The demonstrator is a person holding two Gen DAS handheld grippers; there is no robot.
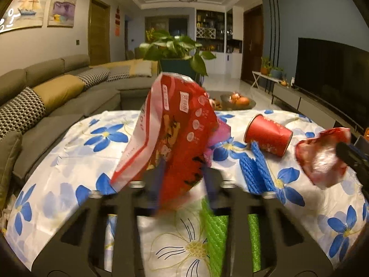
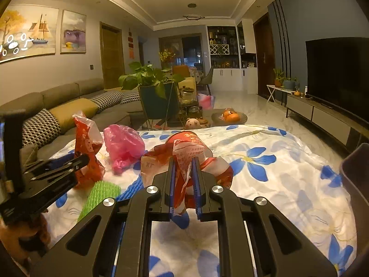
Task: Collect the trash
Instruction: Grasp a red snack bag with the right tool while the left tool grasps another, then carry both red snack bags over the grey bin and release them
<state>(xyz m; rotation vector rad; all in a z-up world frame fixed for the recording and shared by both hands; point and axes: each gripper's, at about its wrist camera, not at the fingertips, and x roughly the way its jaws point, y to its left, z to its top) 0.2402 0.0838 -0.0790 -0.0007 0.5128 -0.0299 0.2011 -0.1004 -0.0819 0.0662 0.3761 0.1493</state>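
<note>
On floral cloth (image 1: 69, 161): L tongs (image 1: 184, 180) clenched on red snack bag (image 1: 182, 124); R tongs (image 2: 183, 180) gripping crumpled wrapper (image 2: 186, 159), print unreadable.

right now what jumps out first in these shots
The left hand-held gripper is clamped on a tall red printed snack bag, lifted mid-table. The right hand-held gripper pinches a crumpled red-and-clear wrapper. Behind them, a red paper cup lies tipped on the white tablecloth with blue flowers.

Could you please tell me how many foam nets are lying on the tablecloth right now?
2. The blue foam net lies beside the tipped red cup; the green foam net lies nearer, partly behind the left hand-held gripper. More may be hidden under the wrappers.
</note>
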